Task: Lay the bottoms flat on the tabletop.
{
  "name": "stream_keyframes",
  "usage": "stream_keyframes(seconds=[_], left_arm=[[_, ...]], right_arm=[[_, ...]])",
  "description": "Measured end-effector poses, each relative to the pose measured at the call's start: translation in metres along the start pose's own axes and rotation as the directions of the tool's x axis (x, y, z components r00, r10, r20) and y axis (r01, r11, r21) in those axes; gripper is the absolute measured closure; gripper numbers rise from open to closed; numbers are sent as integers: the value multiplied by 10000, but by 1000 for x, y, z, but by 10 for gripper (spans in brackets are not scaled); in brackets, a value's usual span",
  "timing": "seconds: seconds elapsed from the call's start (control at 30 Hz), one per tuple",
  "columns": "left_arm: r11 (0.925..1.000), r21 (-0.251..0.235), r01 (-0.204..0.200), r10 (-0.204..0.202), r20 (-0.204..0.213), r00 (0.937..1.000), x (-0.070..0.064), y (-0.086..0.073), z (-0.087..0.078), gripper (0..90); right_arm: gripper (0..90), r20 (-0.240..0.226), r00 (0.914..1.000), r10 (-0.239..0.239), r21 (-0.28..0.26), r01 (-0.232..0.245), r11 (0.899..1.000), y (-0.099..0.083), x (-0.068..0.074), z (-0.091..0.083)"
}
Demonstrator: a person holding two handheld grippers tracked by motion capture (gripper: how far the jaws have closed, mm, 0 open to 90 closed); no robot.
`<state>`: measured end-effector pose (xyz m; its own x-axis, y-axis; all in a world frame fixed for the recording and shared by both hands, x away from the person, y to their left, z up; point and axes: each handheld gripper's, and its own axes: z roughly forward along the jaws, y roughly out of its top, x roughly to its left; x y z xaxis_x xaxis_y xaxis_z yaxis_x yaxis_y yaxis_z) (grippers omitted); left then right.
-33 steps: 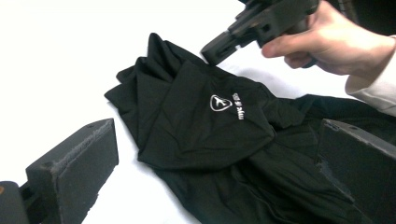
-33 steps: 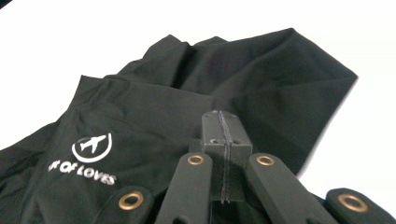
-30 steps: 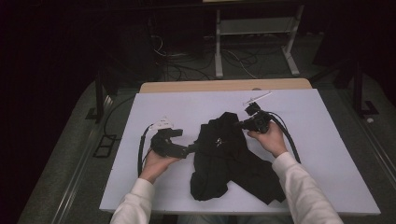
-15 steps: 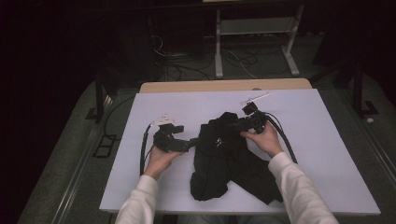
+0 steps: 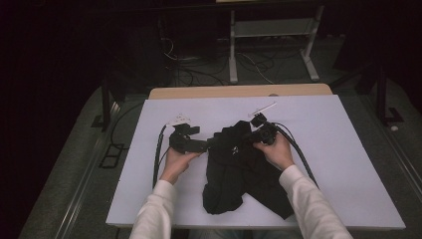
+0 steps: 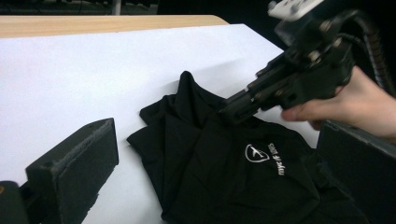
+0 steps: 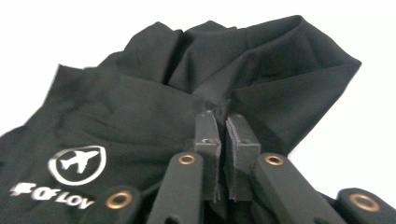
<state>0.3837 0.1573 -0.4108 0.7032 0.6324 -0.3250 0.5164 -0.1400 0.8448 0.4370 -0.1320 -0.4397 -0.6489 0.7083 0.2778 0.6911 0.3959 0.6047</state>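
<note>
A crumpled black garment (image 5: 234,167) with a small white aeroplane logo (image 6: 256,152) lies mid-table on the white sheet (image 5: 343,149). My right gripper (image 7: 223,116) is shut on a raised fold at the garment's (image 7: 140,107) upper edge; it also appears as the right gripper (image 6: 236,109) in the left gripper view, held by a hand (image 6: 345,105). My left gripper (image 5: 206,145) is at the garment's left edge, open wide. Its jaws stand far apart in its own view, with the garment's (image 6: 224,182) left side between them.
The white sheet covers a wooden table whose bare far edge (image 5: 239,92) shows beyond it. Cables (image 5: 160,149) trail from both grippers across the sheet. Past the table, a dark floor holds a metal stand (image 5: 271,45) and loose wires.
My left gripper has moved a little away from the person and closer to the garment's left edge. My right gripper keeps its hold on the fold and has barely shifted.
</note>
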Motion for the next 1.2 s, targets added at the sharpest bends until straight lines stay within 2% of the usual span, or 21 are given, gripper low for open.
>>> stream_keyframes(seconds=[0.1,0.23,0.3,0.53,0.7,0.8,0.87,0.93,1.0,1.07,1.13,1.2], left_arm=[[10000,82,-6,6,-52,10000,0,0,3,0],[9998,191,55,-53,-105,9999,1,0,7,0],[9997,246,49,-46,-125,9999,1,0,8,0],[9992,353,190,-180,-274,9995,3,0,14,0],[9976,608,321,-294,-437,9986,7,-4,19,0],[9957,824,415,-375,-492,9981,9,-6,24,0],[9939,1031,398,-347,-511,9981,9,-8,28,0],[9916,1214,441,-377,-549,9978,10,-10,32,0],[9882,1431,551,-471,-590,9971,10,-12,36,0],[9837,1680,636,-540,-612,9967,11,-14,40,0],[9783,1939,734,-614,-671,9959,11,-17,44,0],[9737,2126,815,-666,-763,9949,12,-19,47,18]], right_arm=[[848,-127,9996,256,-249,-259,9994,0,-6,-14],[848,-344,9968,715,-851,-742,9936,-2,-17,-37],[850,-293,9961,837,-1079,-864,9904,-3,-23,-49],[852,-158,9895,1434,-1673,-1441,9753,-10,-48,-83],[852,-51,9793,2021,-2041,-1989,9585,-22,-67,-100],[852,95,9680,2509,-2156,-2430,9458,-32,-81,-107],[851,226,9569,2897,-2244,-2775,9342,-41,-90,-111],[851,295,9442,3281,-2268,-3134,9222,-50,-100,-112],[851,406,9269,3732,-2276,-3551,9067,-61,-109,-113],[851,274,9120,4093,-2305,-3927,8903,-71,-117,-112],[851,317,9027,4290,-2238,-4119,8833,-78,-122,-111],[851,285,8980,4391,-2239,-4224,8783,-85,-126,-110]])
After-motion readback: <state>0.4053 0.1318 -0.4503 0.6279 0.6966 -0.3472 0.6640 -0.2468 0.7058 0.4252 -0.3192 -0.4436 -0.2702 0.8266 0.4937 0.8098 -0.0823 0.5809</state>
